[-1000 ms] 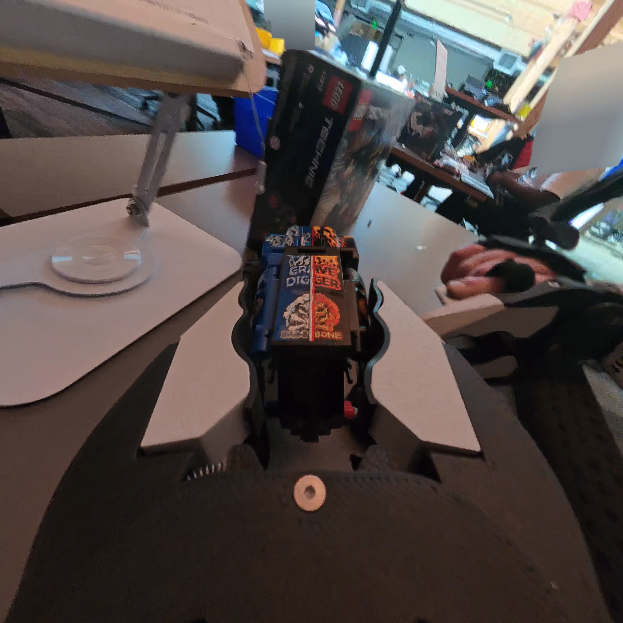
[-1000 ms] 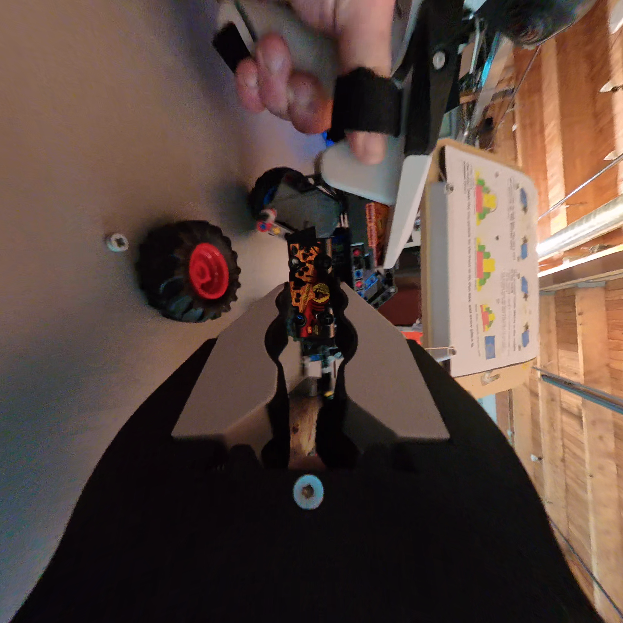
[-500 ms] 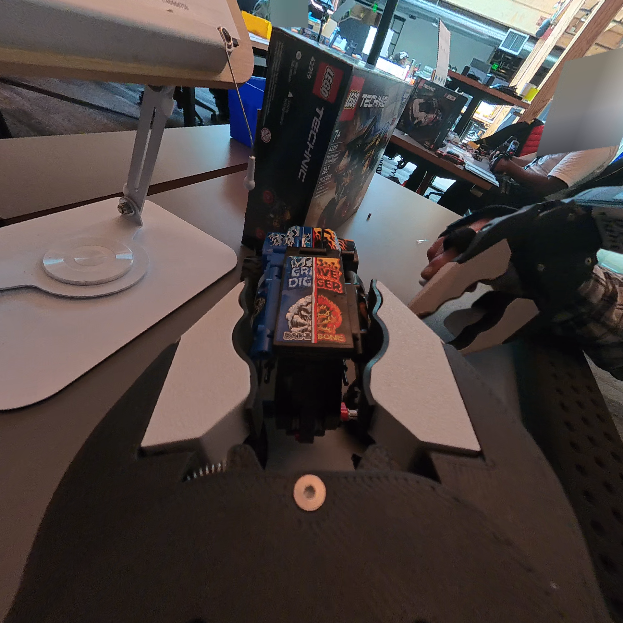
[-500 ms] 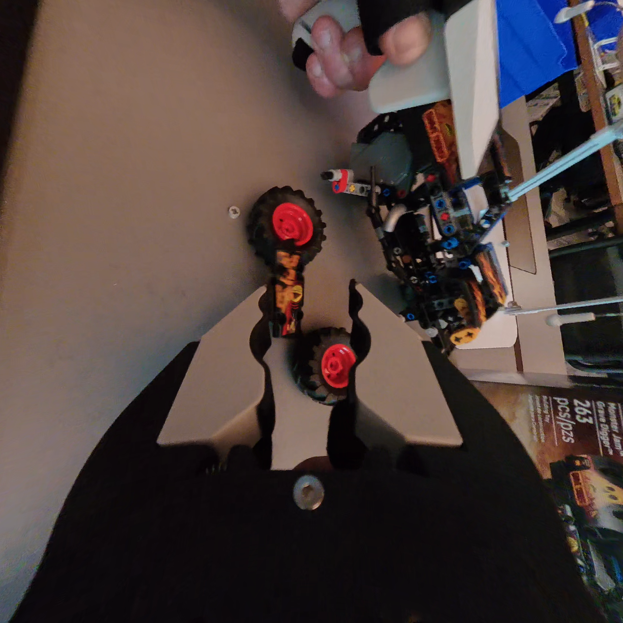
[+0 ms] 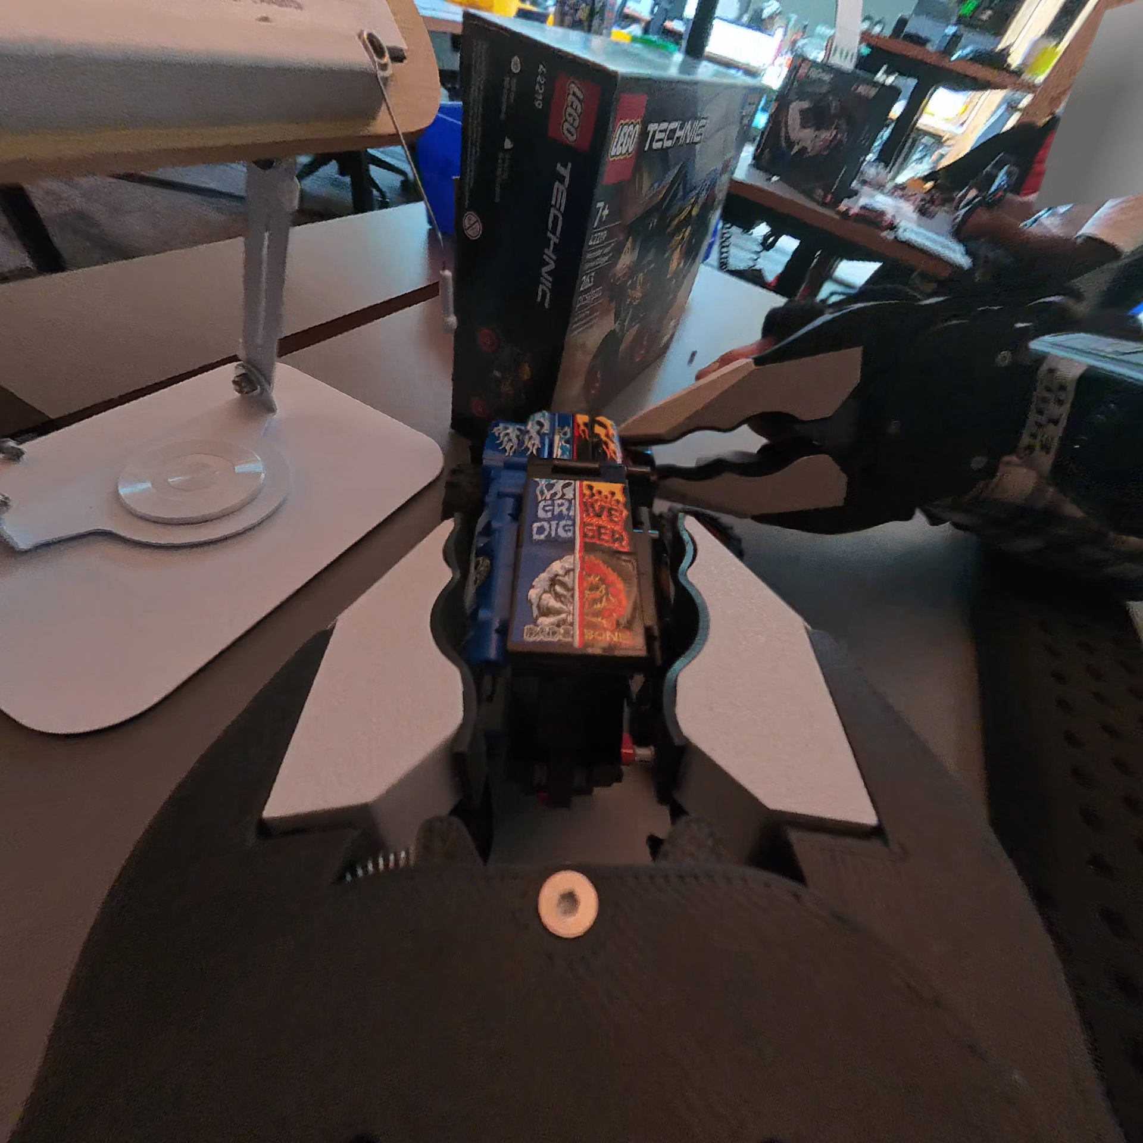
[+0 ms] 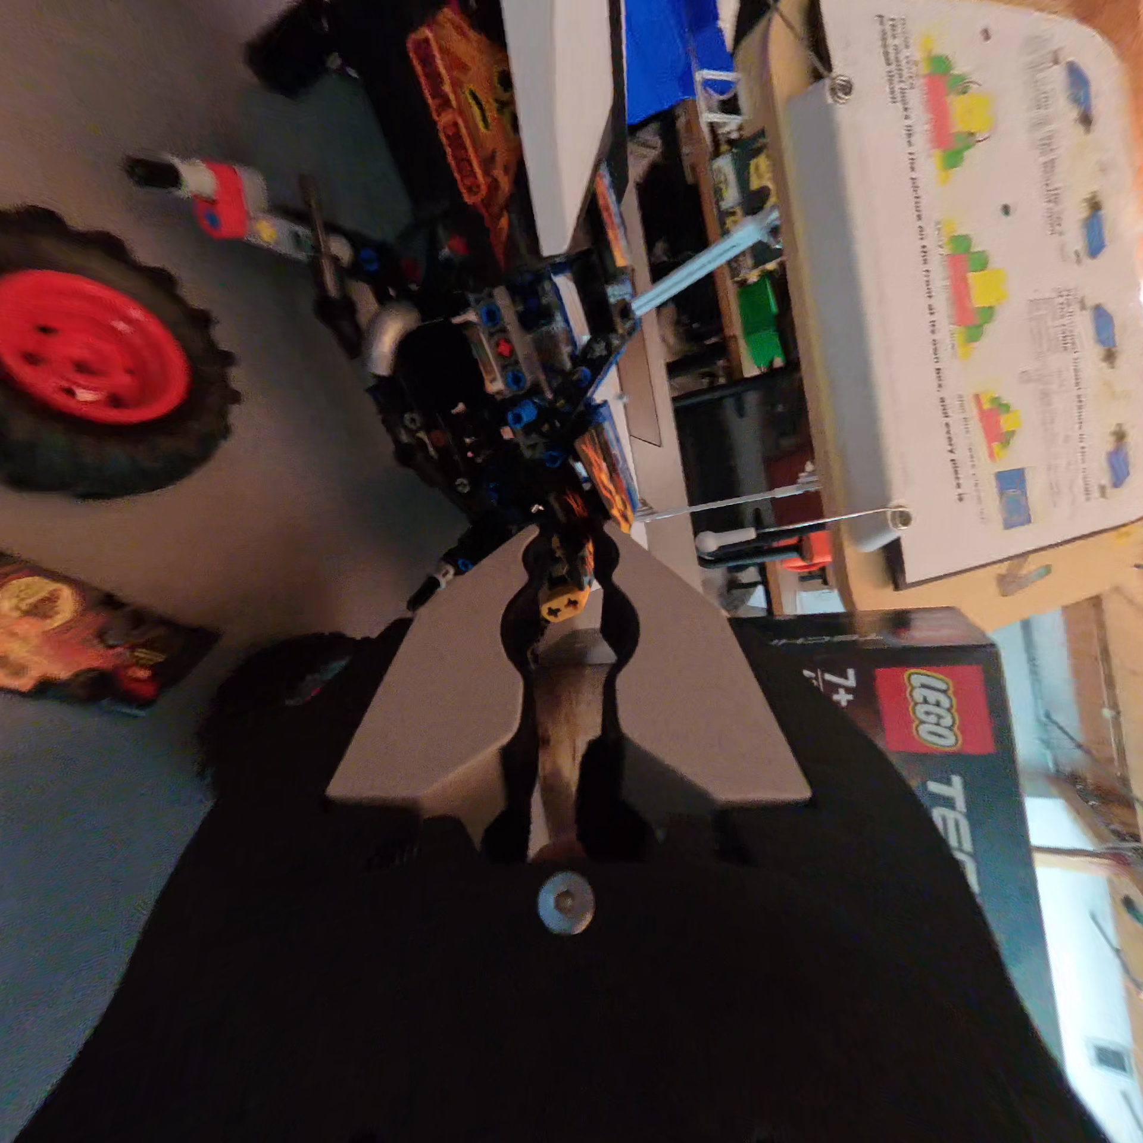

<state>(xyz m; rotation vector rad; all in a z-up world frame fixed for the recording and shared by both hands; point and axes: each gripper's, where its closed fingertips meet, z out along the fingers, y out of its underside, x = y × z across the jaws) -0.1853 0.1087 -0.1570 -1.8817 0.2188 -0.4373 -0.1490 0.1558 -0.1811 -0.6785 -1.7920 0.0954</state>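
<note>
While clamped — toy truck [image 5: 575, 594] fills left gripper [image 5: 566, 538].

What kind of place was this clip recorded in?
Probably a shared workshop or lab set up for toy brick building. A boxed kit stands on the grey table, more kit boxes and clutter sit on benches behind, and a stand holds picture instructions.

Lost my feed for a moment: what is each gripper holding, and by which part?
Left gripper clamps the toy truck across its body sides. Right gripper pinches the truck's front corner, at an orange-flamed piece with a yellow connector.
</note>
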